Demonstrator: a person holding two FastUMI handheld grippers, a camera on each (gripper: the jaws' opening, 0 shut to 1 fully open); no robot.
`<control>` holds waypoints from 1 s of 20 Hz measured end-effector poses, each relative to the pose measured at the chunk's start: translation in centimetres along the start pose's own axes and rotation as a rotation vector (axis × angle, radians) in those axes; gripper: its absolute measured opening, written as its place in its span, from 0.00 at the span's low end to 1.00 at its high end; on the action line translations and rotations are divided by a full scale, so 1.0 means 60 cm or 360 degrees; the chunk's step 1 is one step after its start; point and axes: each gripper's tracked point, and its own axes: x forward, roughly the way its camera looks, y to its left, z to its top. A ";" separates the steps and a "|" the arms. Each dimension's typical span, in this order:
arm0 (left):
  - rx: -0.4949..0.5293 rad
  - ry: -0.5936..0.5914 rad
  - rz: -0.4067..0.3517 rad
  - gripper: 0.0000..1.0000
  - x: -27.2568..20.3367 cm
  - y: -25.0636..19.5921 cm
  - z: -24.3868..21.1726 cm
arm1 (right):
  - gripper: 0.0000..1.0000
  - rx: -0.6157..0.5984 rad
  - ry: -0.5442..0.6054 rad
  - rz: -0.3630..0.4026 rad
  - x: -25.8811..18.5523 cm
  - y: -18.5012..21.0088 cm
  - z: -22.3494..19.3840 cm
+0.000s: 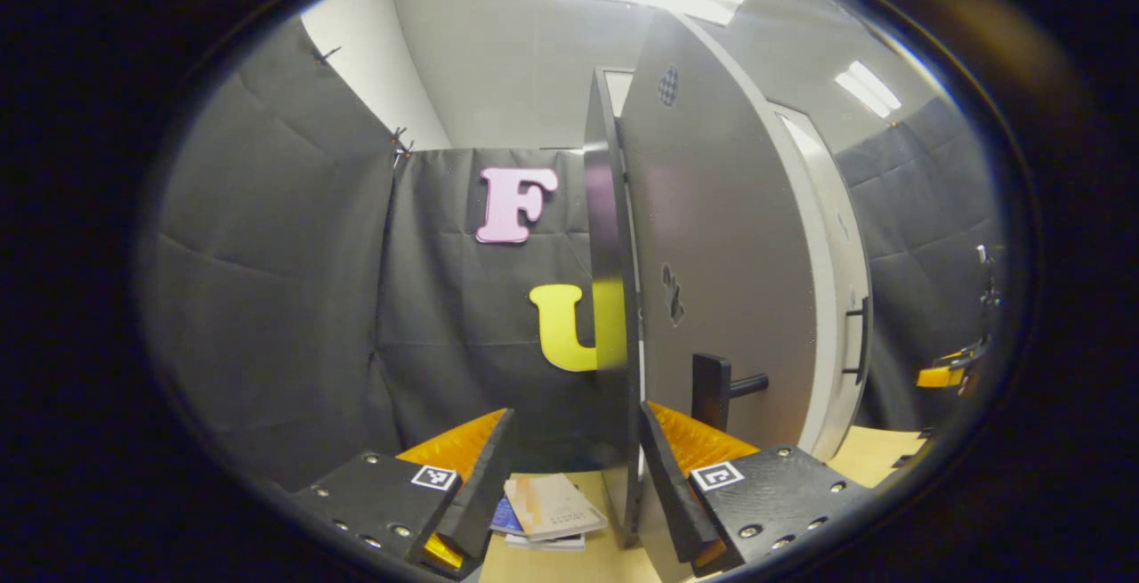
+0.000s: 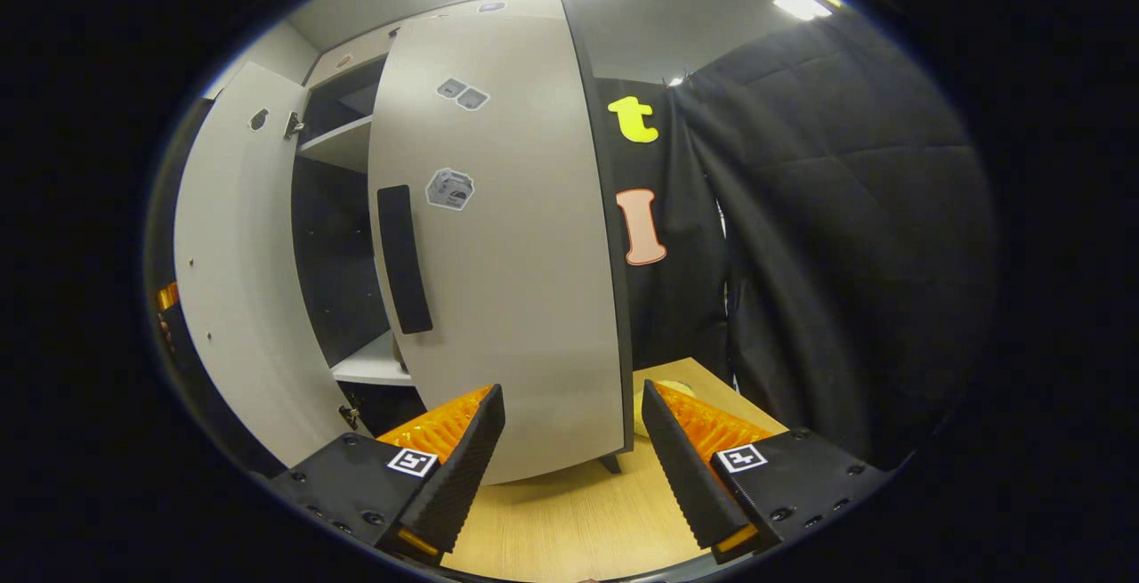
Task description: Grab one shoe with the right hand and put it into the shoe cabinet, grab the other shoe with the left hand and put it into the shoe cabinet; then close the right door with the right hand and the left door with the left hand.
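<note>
The shoe cabinet [image 2: 356, 236] stands in the left half of the right gripper view, pale grey, with a dark inside and light shelves. Its right door [image 2: 507, 245] is partly closed and covers the centre of the frame; it carries a dark vertical handle [image 2: 405, 260] and a few small stickers. The left door [image 2: 227, 298] stands wide open at the left edge. The right tongs [image 2: 569, 449] are open at the bottom of this view, above the wooden surface [image 2: 578, 521], just in front of the lower edge of the right door and holding nothing.

In the left gripper view the left door [image 1: 712, 254] is seen almost edge-on in the centre, and its dark handle [image 1: 721, 387] sticks out at the lower centre. The left tongs [image 1: 574, 476] are open, and the thin edge of the door stands between the two fingers. Some booklets [image 1: 547, 512] lie on the surface at the bottom centre. The shoes cannot be made out in either view.
</note>
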 end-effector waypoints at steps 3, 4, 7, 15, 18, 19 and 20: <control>-0.0006 0.0009 -0.0031 0.84 -0.007 -0.037 0.005 | 0.98 0.0000 -0.0003 0.0019 0.006 0.001 -0.001; -0.0008 0.0008 -0.0047 0.83 -0.005 -0.055 0.004 | 0.98 -0.0001 -0.0006 0.0031 0.007 0.002 0.000; -0.0008 0.0005 -0.0095 0.79 0.008 -0.119 0.008 | 0.98 -0.0016 -0.0015 0.0065 0.006 -0.003 0.003; -0.0060 -0.0012 -0.0051 0.83 0.033 -0.275 0.008 | 0.98 -0.0001 0.0027 0.0126 0.032 -0.052 0.005; -0.0101 0.0013 -0.0086 0.84 0.078 -0.367 -0.007 | 0.98 -0.0005 0.0049 0.0136 0.043 -0.085 0.010; -0.0114 0.0035 -0.0087 0.84 0.093 -0.399 -0.017 | 0.98 -0.0007 0.0061 0.0141 0.046 -0.096 0.012; -0.0131 0.0064 -0.0064 0.84 0.105 -0.426 -0.029 | 0.98 -0.0009 0.0070 0.0147 0.048 -0.106 0.016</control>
